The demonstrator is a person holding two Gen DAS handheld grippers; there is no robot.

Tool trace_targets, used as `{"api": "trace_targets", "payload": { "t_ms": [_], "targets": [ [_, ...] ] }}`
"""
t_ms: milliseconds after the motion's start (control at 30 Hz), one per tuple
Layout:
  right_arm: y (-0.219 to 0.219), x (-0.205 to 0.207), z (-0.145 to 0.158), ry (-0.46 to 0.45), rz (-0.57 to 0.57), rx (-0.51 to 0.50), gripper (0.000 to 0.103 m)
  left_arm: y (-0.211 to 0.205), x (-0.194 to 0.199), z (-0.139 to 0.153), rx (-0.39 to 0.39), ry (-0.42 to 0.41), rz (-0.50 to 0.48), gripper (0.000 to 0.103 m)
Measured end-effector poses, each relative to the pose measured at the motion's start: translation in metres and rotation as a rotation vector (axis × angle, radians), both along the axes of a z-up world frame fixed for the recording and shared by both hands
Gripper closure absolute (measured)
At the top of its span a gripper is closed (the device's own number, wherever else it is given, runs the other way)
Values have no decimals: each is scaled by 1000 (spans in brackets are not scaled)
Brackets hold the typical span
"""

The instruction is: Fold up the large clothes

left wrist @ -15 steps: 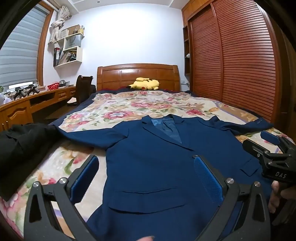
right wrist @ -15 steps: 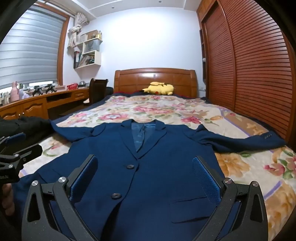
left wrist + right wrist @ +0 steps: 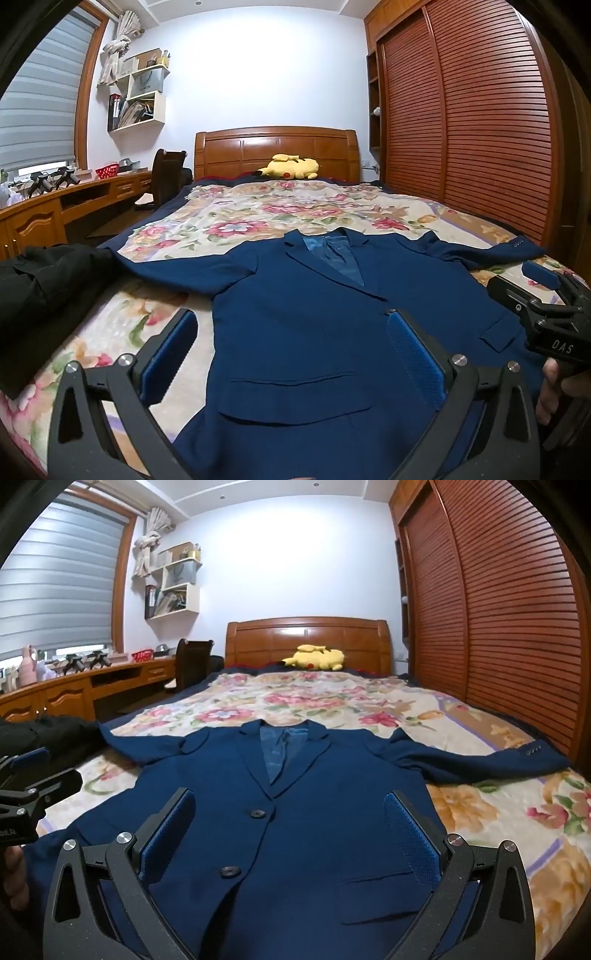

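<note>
A navy blue suit jacket [image 3: 314, 332] lies flat and face up on the floral bedspread [image 3: 258, 214], sleeves spread to both sides, collar toward the headboard. It also shows in the right wrist view [image 3: 303, 830], with two dark buttons down the front. My left gripper [image 3: 291, 350] is open and empty, held above the jacket's left lower part near a pocket flap. My right gripper [image 3: 288, 830] is open and empty above the jacket's right lower part. The right gripper also shows at the right edge of the left wrist view [image 3: 546, 295].
A black garment [image 3: 40, 295] lies on the bed's left edge. A yellow plush toy [image 3: 290, 168] rests by the wooden headboard [image 3: 277, 147]. A wooden desk [image 3: 55, 206] and chair [image 3: 166, 173] stand to the left, a slatted wardrobe [image 3: 480, 129] to the right.
Both grippers have drifted slightly; the jacket lies as before.
</note>
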State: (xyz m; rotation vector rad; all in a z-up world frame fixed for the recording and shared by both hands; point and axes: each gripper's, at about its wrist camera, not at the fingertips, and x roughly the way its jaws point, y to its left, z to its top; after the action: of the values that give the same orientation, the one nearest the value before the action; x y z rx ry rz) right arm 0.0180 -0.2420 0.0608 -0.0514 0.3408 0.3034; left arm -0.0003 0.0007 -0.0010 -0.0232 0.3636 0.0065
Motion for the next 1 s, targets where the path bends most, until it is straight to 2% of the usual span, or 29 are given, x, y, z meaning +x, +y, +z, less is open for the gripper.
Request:
{"api": "trace_targets", "payload": {
  "t_ms": [1000],
  "targets": [
    [-1,1,-1,-2,-2,6,0,1,-2,3,-4,-3,1,0]
  ]
}}
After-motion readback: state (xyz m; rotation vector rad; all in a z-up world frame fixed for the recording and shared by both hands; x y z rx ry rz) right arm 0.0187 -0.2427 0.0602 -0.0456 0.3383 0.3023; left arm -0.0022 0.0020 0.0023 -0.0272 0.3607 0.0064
